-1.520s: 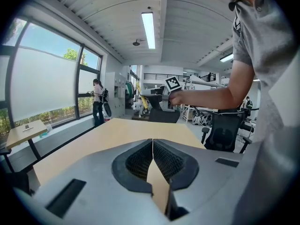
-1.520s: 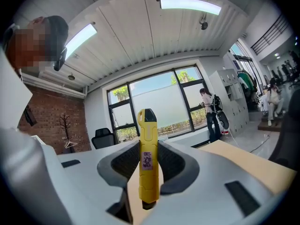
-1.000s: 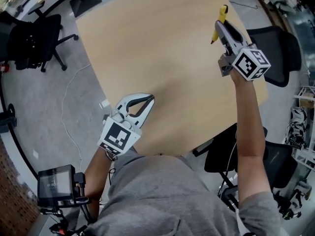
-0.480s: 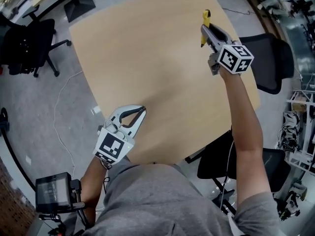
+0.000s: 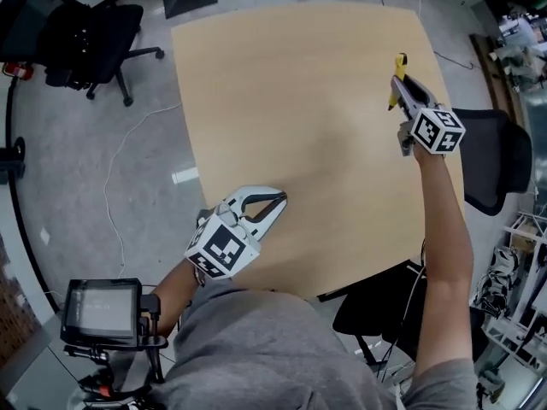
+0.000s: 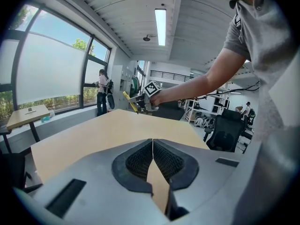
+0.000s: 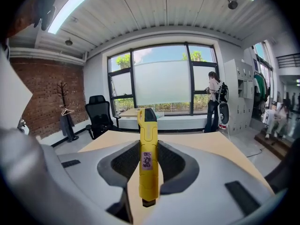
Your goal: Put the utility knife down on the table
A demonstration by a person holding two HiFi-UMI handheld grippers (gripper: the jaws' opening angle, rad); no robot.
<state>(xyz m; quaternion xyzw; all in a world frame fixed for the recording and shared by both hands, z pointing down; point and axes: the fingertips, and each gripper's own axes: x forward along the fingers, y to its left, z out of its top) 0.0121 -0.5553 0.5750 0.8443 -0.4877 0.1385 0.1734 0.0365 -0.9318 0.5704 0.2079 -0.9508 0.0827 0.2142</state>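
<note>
While the knife (image 5: 400,61) hangs over the table (image 5: 291,101) at 2 o'clock, right gripper (image 5: 398,84) clamps it.
We lower it flat before releasing; left gripper (image 6: 153,142) closed, empty, at 7 o'clock.

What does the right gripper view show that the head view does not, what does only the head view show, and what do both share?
Only the right gripper view: a small label on the knife's handle, a brick wall, a coat stand and a person standing by the window.
Only the head view: the left gripper, shut and empty, and a small screen on a stand.
Both: the yellow utility knife clamped in the right gripper, over the wooden table.
</note>
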